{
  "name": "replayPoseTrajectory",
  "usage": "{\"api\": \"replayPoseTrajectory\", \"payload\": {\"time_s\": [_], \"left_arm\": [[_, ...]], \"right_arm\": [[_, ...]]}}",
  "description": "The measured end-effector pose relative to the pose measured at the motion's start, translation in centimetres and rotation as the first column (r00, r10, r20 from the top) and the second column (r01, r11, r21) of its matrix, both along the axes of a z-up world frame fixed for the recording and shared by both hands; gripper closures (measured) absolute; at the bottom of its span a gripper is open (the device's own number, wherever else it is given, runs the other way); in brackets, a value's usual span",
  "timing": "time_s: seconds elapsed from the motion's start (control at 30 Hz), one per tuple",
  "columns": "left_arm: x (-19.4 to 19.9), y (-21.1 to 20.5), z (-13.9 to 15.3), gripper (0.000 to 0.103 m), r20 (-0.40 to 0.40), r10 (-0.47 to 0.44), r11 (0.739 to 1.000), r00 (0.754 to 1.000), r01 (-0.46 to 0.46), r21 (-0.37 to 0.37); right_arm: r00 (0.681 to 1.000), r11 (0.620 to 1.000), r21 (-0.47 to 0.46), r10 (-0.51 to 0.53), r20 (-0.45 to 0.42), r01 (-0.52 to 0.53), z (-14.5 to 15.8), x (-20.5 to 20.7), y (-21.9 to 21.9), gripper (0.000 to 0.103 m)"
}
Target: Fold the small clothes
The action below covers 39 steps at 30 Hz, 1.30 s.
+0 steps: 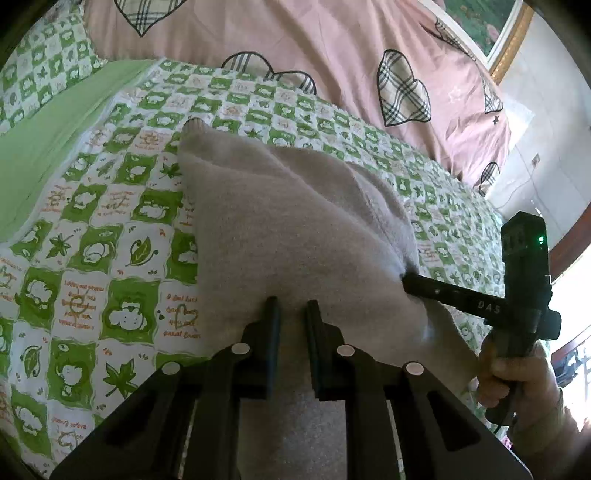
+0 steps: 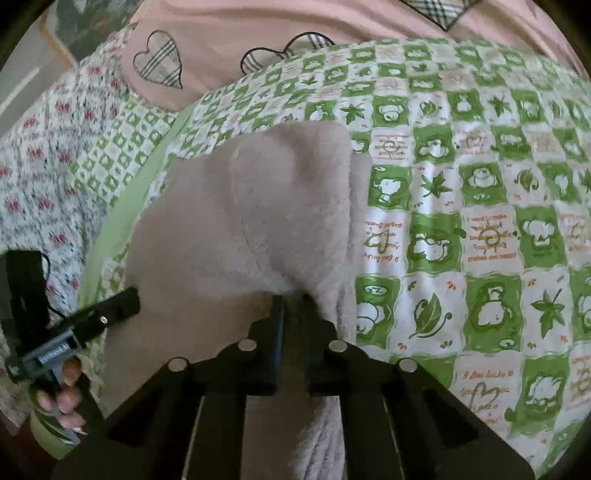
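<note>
A fuzzy pale grey-lilac garment (image 1: 280,221) lies on the green-and-white checked bedspread (image 1: 110,221), its near edge raised. My left gripper (image 1: 291,306) is shut on that near edge. The right gripper (image 1: 406,282) shows at the right of the left wrist view, pinching the garment's right side. In the right wrist view the garment (image 2: 251,206) fills the middle, and my right gripper (image 2: 293,301) is shut on its fold. The left gripper (image 2: 129,295) shows at the left of that view, at the garment's left edge.
A pink duvet with checked hearts (image 1: 332,55) lies bunched at the back of the bed. A plain green strip (image 1: 48,140) borders the bedspread. A floral fabric (image 2: 44,166) lies beside the bed. A framed picture (image 1: 484,26) hangs on the wall.
</note>
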<state>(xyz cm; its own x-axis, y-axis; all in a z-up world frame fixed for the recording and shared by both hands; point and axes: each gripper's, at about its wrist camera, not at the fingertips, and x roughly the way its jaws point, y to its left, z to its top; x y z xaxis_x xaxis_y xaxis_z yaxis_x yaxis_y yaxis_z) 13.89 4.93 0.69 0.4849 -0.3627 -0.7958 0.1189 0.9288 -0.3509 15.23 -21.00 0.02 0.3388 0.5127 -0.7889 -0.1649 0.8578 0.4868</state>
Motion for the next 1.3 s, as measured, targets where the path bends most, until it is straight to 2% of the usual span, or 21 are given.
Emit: {"api": "replayPoseTrajectory", "payload": {"time_s": [0.13, 0.3, 0.6, 0.7, 0.8, 1.0, 1.3], "left_arm": [[-2.0, 0.3, 1.5, 0.090, 0.013, 0.019, 1.000, 1.000, -0.019, -0.014], [-5.3, 0.4, 3.0, 0.087, 0.025, 0.009, 1.000, 1.000, -0.009, 0.009], [-10.8, 0.3, 1.7, 0.087, -0.044, -0.008, 1.000, 0.999, 0.009, 0.025], [-11.2, 0.4, 1.1, 0.086, -0.062, -0.013, 1.000, 0.998, 0.014, 0.017], [-11.3, 0.2, 0.4, 0.085, -0.073, -0.017, 0.999, 0.997, 0.020, 0.040], [-11.2, 0.0, -0.4, 0.085, -0.082, -0.014, 0.998, 0.997, 0.019, 0.061], [-12.1, 0.2, -0.3, 0.080, -0.100, -0.016, 0.998, 0.995, 0.022, 0.052]], "right_arm": [[1.000, 1.000, -0.006, -0.002, 0.023, 0.002, 1.4, -1.5, -0.3, 0.092], [0.998, 1.000, 0.004, -0.025, 0.053, 0.025, 3.6, -4.7, -1.7, 0.091], [0.999, 1.000, -0.002, 0.011, 0.051, -0.010, 4.3, -10.6, -2.1, 0.090], [1.000, 1.000, -0.005, 0.005, 0.024, -0.005, 3.5, -11.4, -2.4, 0.090], [1.000, 0.999, -0.039, 0.001, 0.003, -0.001, 2.6, -12.0, -2.3, 0.090], [1.000, 0.999, -0.046, -0.011, -0.008, 0.011, 1.4, -12.1, -2.3, 0.090], [0.999, 0.998, -0.058, -0.033, -0.006, 0.033, 1.7, -13.0, -2.6, 0.090]]}}
